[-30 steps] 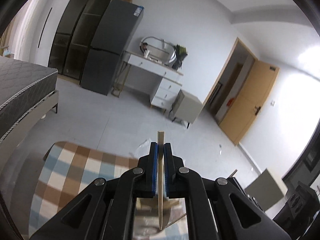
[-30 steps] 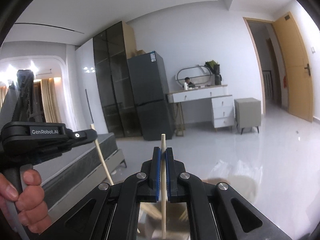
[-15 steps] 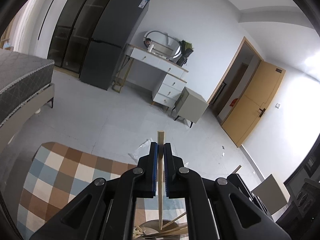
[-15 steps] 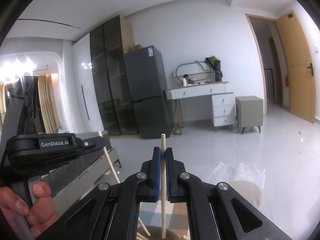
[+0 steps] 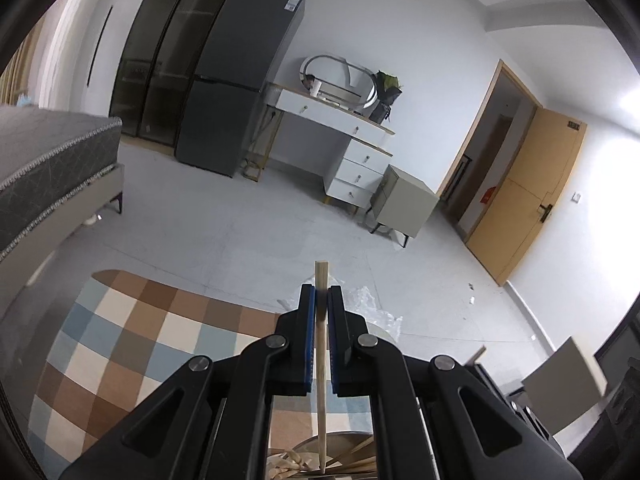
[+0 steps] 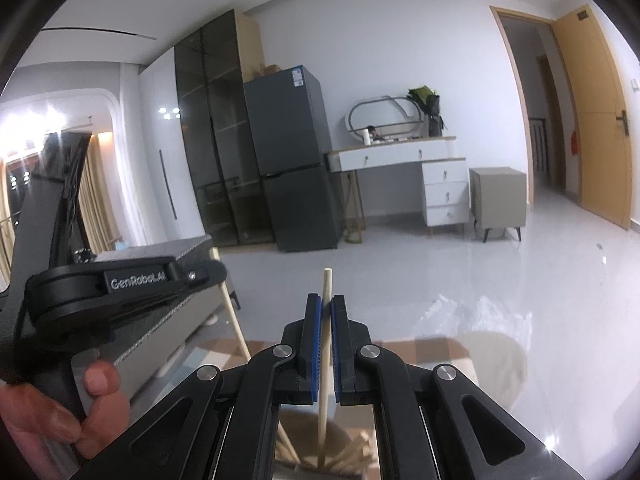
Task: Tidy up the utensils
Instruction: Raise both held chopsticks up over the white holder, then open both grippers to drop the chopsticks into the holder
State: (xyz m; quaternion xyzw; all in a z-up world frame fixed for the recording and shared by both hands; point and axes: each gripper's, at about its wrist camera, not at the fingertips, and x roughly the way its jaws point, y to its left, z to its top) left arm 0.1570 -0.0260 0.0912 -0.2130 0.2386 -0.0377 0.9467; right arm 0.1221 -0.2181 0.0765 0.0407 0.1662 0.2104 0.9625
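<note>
My left gripper (image 5: 321,292) is shut on a wooden chopstick (image 5: 321,368) that stands upright between the blue pads. Its lower tip reaches into a round holder (image 5: 340,458) with several other wooden sticks at the bottom edge. My right gripper (image 6: 326,302) is shut on a second wooden chopstick (image 6: 325,360), also upright, with its lower end in the same holder (image 6: 340,456). The left gripper's body (image 6: 120,280) shows at the left of the right wrist view, held by a hand, with its chopstick (image 6: 236,320) slanting down.
A checkered rug (image 5: 132,344) lies below on the left. A bed (image 5: 48,168) stands at the left. A dark fridge (image 5: 240,92), a white desk (image 5: 340,140), a grey cabinet (image 5: 404,204) and a wooden door (image 5: 528,192) stand farther off. A round wooden top (image 6: 492,360) is at right.
Both grippers have sunk lower with their chopsticks. The holder with other sticks has come into view under both. The left gripper has moved closer to the right one.
</note>
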